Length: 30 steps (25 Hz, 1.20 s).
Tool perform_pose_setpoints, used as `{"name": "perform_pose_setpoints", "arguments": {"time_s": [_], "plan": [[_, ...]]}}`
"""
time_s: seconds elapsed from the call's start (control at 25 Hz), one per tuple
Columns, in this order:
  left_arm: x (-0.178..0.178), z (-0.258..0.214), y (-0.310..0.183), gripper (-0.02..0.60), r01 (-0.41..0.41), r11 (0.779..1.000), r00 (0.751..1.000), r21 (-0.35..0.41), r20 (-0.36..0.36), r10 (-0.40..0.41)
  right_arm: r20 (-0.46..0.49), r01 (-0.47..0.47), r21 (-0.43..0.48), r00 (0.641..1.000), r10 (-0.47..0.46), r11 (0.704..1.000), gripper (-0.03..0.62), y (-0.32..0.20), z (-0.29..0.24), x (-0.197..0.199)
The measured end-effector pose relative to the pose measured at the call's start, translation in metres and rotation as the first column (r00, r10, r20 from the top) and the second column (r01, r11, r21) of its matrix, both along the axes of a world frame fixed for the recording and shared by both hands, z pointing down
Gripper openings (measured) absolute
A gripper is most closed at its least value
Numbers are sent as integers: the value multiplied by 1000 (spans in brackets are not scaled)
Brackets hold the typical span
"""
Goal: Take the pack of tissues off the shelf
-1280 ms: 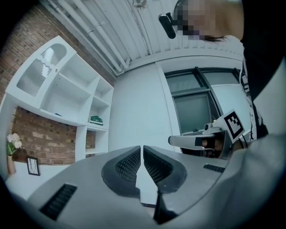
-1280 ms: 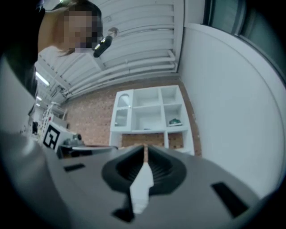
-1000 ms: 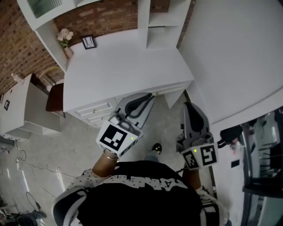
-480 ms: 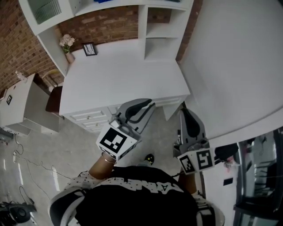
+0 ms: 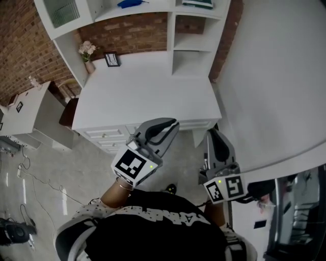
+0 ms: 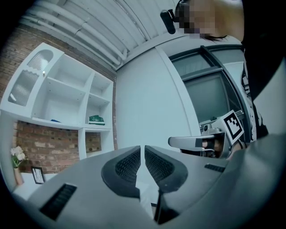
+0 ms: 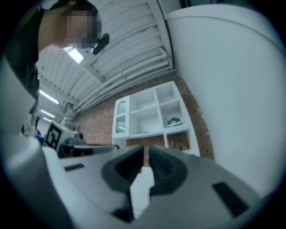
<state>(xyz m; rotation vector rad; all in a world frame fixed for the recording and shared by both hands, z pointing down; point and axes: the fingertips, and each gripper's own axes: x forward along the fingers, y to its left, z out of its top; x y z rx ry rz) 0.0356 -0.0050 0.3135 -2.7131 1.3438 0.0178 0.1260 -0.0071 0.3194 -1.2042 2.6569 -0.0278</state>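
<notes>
I note the left gripper nearest, held level short of the bench. Its fingers have just been opening to a narrow gap, with nothing between them. The right gripper is beside it, fingers closed and empty. Beyond the bench, the green pack lies in the upper right compartment of the shelf, well apart from both grippers.
</notes>
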Motion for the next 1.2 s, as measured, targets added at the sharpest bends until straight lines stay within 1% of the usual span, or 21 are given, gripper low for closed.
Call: {"name": "perform_pose_setpoints", "arguments": {"time_s": [0.16,0.44,0.6,0.72,0.84,1.08,1.2], "plan": [[4,-4,-1,43,7,1000,999,14,32,-8,7,5,2,1000,-5,1000,34,-2,-1,5],[10,-4,-4,34,7,1000,999,19,35,-8,22,-10,-1,1000,10,1000,34,-2,3,12],[12,1,-16,34,-6,1000,1000,1,8,5,15,-43,-6,999,43,999,34,-6,5,19],[20,4,-30,34,-48,999,998,-19,-28,47,1,-80,-8,997,81,997,34,-15,7,29],[27,3,-43,34,-81,997,996,-8,-44,81,-6,-107,-10,994,107,994,34,-30,7,37],[19,2,-86,35,-73,997,997,5,-35,73,-20,-118,-1,993,118,993,34,-68,-1,35],[17,-3,-106,35,-67,998,996,6,-56,68,-30,-124,9,992,124,992,34,-84,-5,34]]}}
